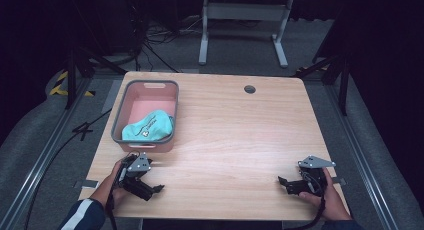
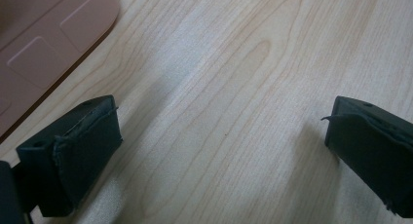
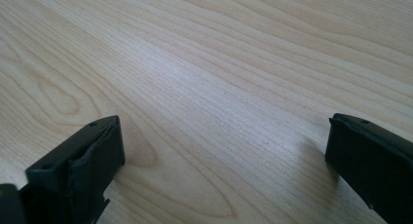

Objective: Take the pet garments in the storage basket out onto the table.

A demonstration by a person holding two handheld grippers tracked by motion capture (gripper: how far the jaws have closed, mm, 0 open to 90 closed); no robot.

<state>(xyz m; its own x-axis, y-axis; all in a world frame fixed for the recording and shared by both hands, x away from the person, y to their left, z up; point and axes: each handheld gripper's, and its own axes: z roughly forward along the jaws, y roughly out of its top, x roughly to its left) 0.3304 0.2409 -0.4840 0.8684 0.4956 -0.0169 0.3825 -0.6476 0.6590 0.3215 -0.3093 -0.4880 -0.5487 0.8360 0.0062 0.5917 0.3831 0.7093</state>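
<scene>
A pink basket with a grey rim (image 1: 119, 115) stands at the table's left side, and a teal cloth (image 1: 148, 127) lies bunched in its near end. My left gripper (image 1: 152, 190) rests low over the wood just in front of the basket, its jaws wide apart with nothing between them. In the left gripper view the gripper (image 2: 221, 136) looks at bare wood, with the basket's pink corner (image 2: 44, 44) at upper left. My right gripper (image 1: 284, 184) sits near the table's front right, also open and empty. Its own view (image 3: 224, 151) faces plain wood grain.
The light wooden table (image 1: 235, 135) has a round cable hole (image 1: 249, 89) near its far edge. Beyond it stands a white desk frame (image 1: 240, 20) on a grey floor with cables. Dark metal rails run along both sides.
</scene>
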